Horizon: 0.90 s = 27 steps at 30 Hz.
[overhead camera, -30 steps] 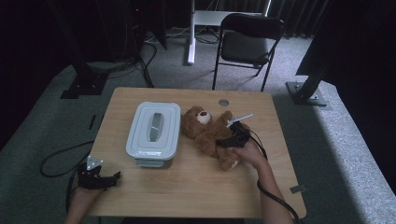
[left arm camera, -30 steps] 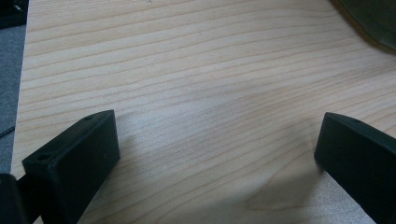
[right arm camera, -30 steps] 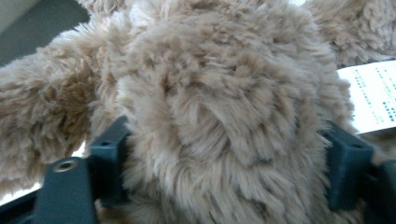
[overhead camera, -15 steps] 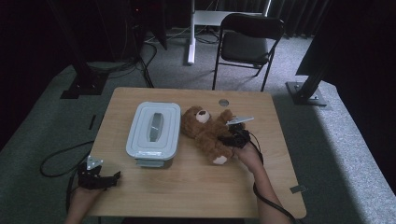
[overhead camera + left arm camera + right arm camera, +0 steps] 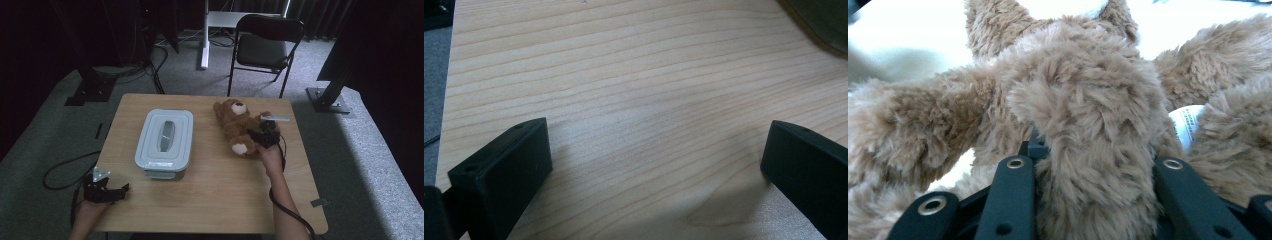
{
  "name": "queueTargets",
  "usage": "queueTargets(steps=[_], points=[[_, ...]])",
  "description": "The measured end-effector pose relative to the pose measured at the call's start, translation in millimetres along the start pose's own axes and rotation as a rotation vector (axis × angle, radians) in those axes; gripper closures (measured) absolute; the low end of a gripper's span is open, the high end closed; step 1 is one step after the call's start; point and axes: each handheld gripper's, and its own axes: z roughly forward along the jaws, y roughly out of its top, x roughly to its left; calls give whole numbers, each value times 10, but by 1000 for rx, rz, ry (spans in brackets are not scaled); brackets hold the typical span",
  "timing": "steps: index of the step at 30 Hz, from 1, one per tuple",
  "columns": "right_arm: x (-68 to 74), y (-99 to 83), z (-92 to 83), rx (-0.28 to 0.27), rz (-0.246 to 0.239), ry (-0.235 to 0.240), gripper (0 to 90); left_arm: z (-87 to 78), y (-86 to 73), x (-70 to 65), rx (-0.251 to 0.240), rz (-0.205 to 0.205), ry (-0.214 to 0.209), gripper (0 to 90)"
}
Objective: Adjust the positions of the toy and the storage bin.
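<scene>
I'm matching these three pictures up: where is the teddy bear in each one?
High view: the teddy bear lies right of centre on the table, with the right tongs closed on it.
Left gripper view: no bear; wood grain between open jaws.
Right gripper view: the bear's fur is squeezed between the jaws.
Shared landmark: the pale wooden table.

Dim room, overexposed glare behind fur

Brown teddy bear point(image 5: 235, 131) with white snout and paw pad, pale grey lidded box point(image 5: 164, 139), light wood-grain desk point(image 5: 220, 195), black jaws
</scene>
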Motion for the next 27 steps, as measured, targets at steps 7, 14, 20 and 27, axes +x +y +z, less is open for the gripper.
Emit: queueTargets(steps=[7,14,20,27], points=[[-149,231,-92,-71,66,-148,668,0,0,0,0,0,0,6],[-356,447,-137,-85,129,-272,666,0,0,0,0,0,0,6],[-544,385,63,-48,178,-372,656,0,0,0,0,0,0,6],[-683,129,253,9,205,-370,484,0,0,0,0,0,0,6]])
